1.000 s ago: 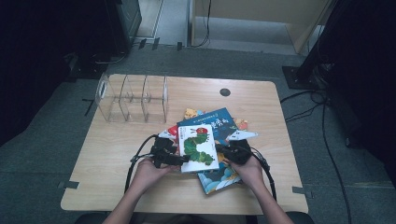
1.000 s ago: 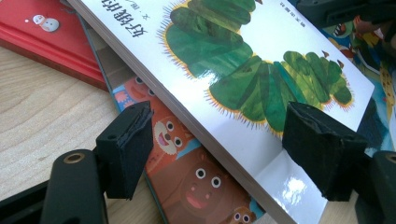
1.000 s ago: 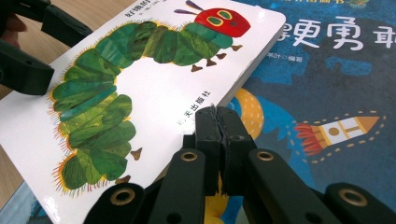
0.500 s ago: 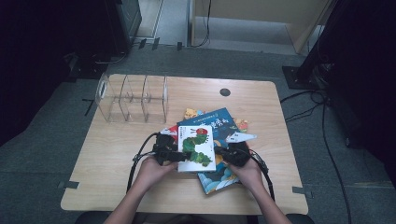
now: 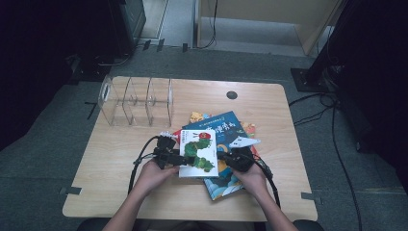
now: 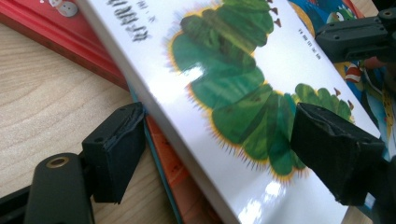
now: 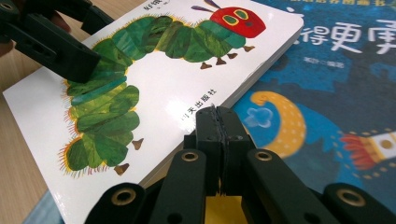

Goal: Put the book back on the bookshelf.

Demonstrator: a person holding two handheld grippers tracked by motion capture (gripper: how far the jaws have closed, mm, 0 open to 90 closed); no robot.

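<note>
Since the earlier frames little has shifted: both hands stay at the near middle of the table (image 5: 110, 159), and the caterpillar book (image 5: 198, 153) lies in the same spot on the stack.

Left gripper (image 5: 177, 158): jaws have just been opening. In the left gripper view they stand spread either side of the caterpillar book (image 6: 243, 93), one jaw low by the spine edge beside the red book (image 6: 56, 37), the other over the cover. Whether the pads press on the book I cannot tell for certain; the lower jaw looks just clear of it.

Right gripper (image 5: 222, 156): jaws pressed together, nothing between them. In the right gripper view the shut tips sit against the book's (image 7: 154, 84) near edge, just above the blue book (image 7: 327, 93).

Clear rack (image 5: 137, 101) stands well apart at the far left.
</note>
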